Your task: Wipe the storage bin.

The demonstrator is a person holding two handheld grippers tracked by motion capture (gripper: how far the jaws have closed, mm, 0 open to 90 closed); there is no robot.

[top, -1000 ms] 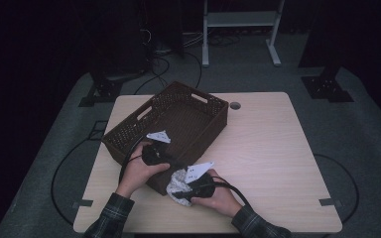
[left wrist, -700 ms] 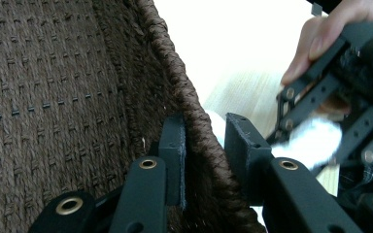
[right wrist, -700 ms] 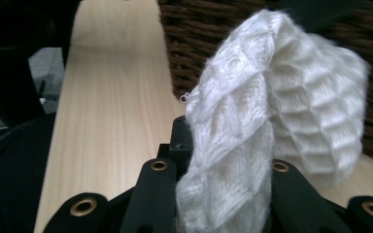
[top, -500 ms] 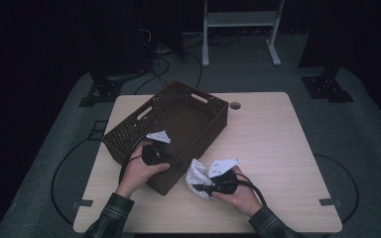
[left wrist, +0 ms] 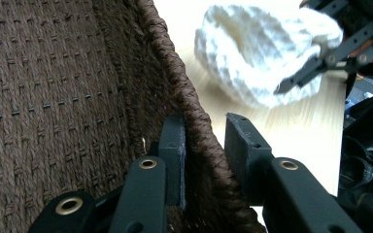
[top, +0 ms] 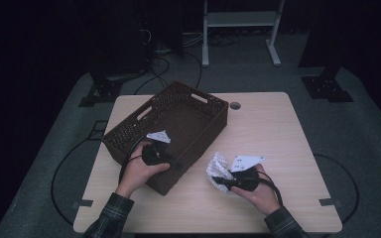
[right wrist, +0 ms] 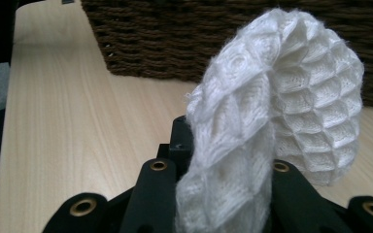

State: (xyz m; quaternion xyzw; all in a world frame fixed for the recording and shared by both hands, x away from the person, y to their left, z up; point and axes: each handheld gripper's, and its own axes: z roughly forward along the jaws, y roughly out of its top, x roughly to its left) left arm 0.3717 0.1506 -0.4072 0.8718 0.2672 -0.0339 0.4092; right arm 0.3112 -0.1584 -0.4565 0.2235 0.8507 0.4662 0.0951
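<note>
The brown woven basket (top: 178,129) is set on the left half of the tabletop (top: 287,144), with its long axis running from the near left to the far right, so that one corner is turned toward the person. Its near rim is straddled by the left claw (top: 171,161): in the left gripper view the braided rim (left wrist: 194,121) is seen between the two black jaws, one jaw inside the basket and one outside, the inner jaw laid against the rim and a narrow gap left at the outer one. The basket is thus gripped by a claw that is partly closed.

Further right, just beside the basket's near wall, a white knitted cloth (top: 217,167) is held in the right claw (top: 223,179). The cloth (right wrist: 272,121) is pinched between the narrowed jaws and is seen rising from them and curling over, above the tabletop.
</note>
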